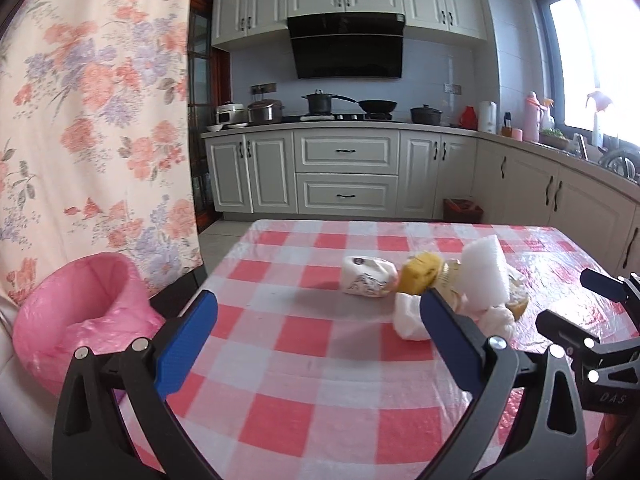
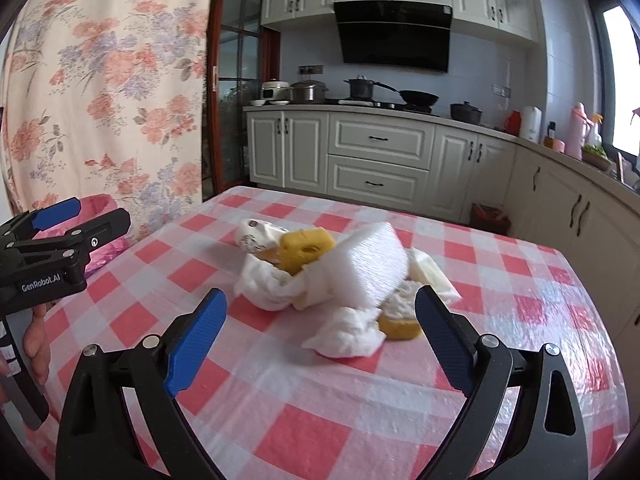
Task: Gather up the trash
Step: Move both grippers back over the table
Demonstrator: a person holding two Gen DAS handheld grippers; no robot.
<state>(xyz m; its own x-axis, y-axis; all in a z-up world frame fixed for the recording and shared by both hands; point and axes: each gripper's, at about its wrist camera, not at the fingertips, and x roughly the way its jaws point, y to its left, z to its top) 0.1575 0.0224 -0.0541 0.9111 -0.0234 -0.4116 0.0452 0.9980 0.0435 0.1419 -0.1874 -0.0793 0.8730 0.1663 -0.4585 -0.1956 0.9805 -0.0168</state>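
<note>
A heap of trash lies on the red-checked table (image 1: 304, 408): a printed white wrapper (image 1: 366, 282), a yellow sponge piece (image 1: 420, 278), a white foam block (image 1: 482, 274) and crumpled tissue (image 1: 410, 322). My left gripper (image 1: 318, 300) is open, hovering left of the heap. Off the table's left edge stands a pink-lined bin (image 1: 92, 312). From the right wrist, the foam block (image 2: 368, 268), yellow sponge (image 2: 304, 248), tissue (image 2: 348, 334) and a round yellow piece (image 2: 400, 322) sit just beyond my open right gripper (image 2: 320, 298). The left gripper (image 2: 103, 210) shows at far left.
A floral curtain (image 1: 100, 120) hangs left behind the bin. Kitchen cabinets (image 1: 346, 172) and a counter with pots run along the back and right. A small red bin (image 1: 462, 210) sits on the floor past the table's far edge. A hand (image 2: 38, 336) holds the left gripper.
</note>
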